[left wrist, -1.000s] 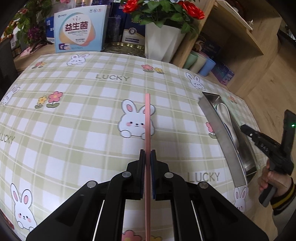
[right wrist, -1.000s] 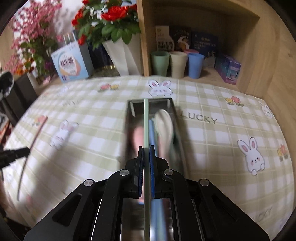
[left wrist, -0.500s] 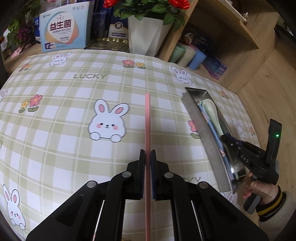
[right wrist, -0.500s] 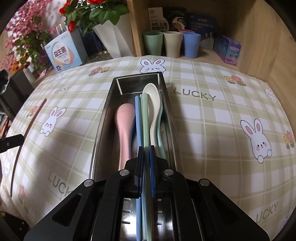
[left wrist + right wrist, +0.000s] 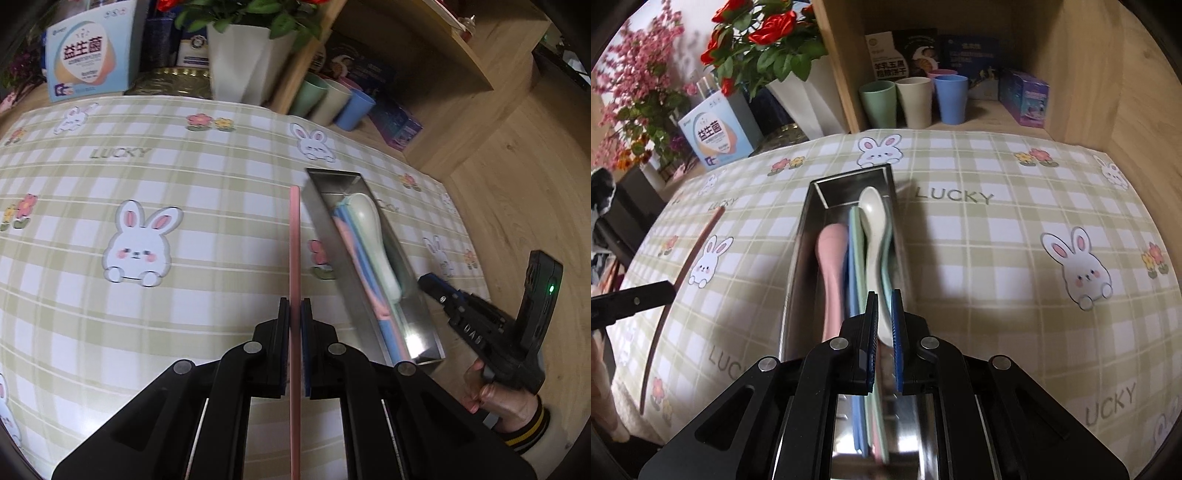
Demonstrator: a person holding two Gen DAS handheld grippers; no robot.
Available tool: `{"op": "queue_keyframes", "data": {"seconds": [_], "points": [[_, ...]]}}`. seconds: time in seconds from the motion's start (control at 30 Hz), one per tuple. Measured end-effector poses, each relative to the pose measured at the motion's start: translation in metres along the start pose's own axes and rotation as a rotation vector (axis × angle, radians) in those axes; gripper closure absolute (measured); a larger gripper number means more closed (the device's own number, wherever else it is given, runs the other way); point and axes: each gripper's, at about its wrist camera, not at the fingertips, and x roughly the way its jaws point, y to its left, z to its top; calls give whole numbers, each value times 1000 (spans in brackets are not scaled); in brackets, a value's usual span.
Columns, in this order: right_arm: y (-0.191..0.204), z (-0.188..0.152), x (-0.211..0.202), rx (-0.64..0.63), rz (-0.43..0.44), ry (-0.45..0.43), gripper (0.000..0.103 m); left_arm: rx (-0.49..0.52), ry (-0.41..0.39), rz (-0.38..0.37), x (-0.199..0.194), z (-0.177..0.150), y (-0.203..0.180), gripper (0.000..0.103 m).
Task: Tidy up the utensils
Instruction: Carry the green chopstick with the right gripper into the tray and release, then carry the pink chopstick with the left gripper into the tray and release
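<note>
jaws of the left gripper pinch a pink chopstick, its length running alongside the metal tray's left wall; right gripper, just parting empty, hovers over the tray's near end.

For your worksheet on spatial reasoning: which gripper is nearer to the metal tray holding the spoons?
Right. The right gripper hangs directly over the metal tray, above the spoons inside it. The left gripper is off to the tray's side over the tablecloth, clamping a pink chopstick.
</note>
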Motion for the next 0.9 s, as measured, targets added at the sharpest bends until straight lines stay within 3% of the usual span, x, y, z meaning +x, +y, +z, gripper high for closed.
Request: {"op": "queue_keyframes", "data": {"seconds": [0.03, 0.1, 0.13, 0.43, 0.57, 0.7, 0.9], "points": [[-2, -1, -1, 1, -8, 5, 90, -5, 7, -11, 3, 1, -5, 97], [-6, -2, -5, 5, -28, 5, 65, -14, 18, -31, 8, 4, -14, 97], [-9, -2, -8, 8, -51, -8, 61, -17, 22, -39, 10, 5, -17, 97], [-40, 4, -21, 50, -86, -13, 54, -73, 65, -73, 43, 16, -51, 97], [-49, 4, -23, 62, -87, -15, 54, -172, 77, -75, 60, 25, -52, 97], [-56, 4, -22, 76, -87, -15, 53, -289, 66, -131, 75, 35, -48, 97], [-67, 2, -20, 101, -89, -10, 53, -354, 71, -124, 90, 39, -53, 97]]}}
